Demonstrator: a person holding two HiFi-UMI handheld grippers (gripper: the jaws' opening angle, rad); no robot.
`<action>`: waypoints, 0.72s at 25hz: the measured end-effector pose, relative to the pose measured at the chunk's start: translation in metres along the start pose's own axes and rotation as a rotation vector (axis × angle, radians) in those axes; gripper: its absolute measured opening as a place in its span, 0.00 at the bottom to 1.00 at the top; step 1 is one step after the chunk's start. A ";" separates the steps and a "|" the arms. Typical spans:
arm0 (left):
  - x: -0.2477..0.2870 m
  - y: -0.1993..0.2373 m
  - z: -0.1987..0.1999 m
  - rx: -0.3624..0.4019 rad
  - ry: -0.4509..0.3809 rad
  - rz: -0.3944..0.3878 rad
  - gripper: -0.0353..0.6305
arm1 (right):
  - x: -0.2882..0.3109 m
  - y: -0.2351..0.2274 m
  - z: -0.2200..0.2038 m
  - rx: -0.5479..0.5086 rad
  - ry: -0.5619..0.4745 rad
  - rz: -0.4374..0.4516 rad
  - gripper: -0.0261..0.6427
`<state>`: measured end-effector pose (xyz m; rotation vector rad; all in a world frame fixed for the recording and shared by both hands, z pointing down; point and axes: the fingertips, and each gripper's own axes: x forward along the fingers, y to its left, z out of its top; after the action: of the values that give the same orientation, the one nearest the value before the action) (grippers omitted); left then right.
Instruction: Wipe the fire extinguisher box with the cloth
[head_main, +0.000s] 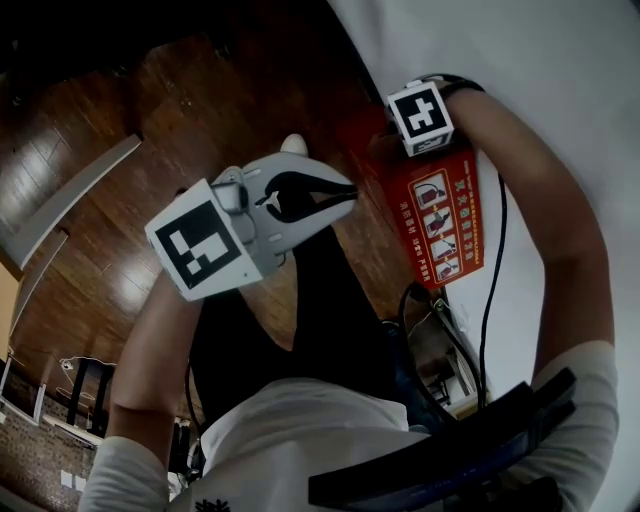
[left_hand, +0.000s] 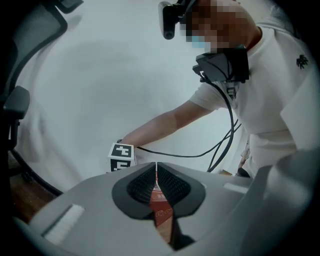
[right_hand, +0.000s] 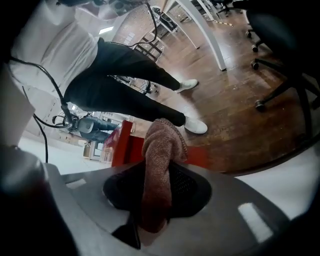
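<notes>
The red fire extinguisher box (head_main: 440, 215) stands on the wooden floor against the white wall. My right gripper (right_hand: 158, 162) is shut on a brownish-pink cloth (right_hand: 162, 137), which bulges out past the jaw tips right above the box's red top (right_hand: 122, 142). In the head view only this gripper's marker cube (head_main: 420, 118) shows, at the box's upper end. My left gripper (head_main: 345, 197) hangs in the air left of the box, shut with nothing in it. In the left gripper view the left gripper (left_hand: 156, 167) has its pads touching, and a strip of the red box (left_hand: 161, 205) shows below them.
A white wall (head_main: 540, 70) runs behind the box. Black cables (head_main: 495, 270) hang along my right arm. A white desk edge (head_main: 70, 195) crosses the wooden floor (head_main: 200, 90) at left. An office chair base (right_hand: 280, 75) and my white shoes (right_hand: 196, 126) are nearby.
</notes>
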<state>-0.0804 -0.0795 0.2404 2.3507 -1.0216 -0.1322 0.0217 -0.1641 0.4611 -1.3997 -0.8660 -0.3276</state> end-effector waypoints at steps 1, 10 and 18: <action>0.001 0.003 -0.003 -0.008 0.003 0.000 0.06 | 0.007 -0.003 0.000 -0.008 0.006 0.015 0.21; 0.008 0.022 -0.033 -0.075 0.002 0.007 0.06 | 0.074 -0.042 -0.009 -0.023 0.056 0.054 0.22; 0.005 0.038 -0.064 -0.126 0.006 -0.016 0.06 | 0.140 -0.099 -0.028 0.042 0.135 0.060 0.22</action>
<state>-0.0816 -0.0744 0.3143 2.2447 -0.9628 -0.1898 0.0577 -0.1696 0.6307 -1.3464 -0.7152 -0.3519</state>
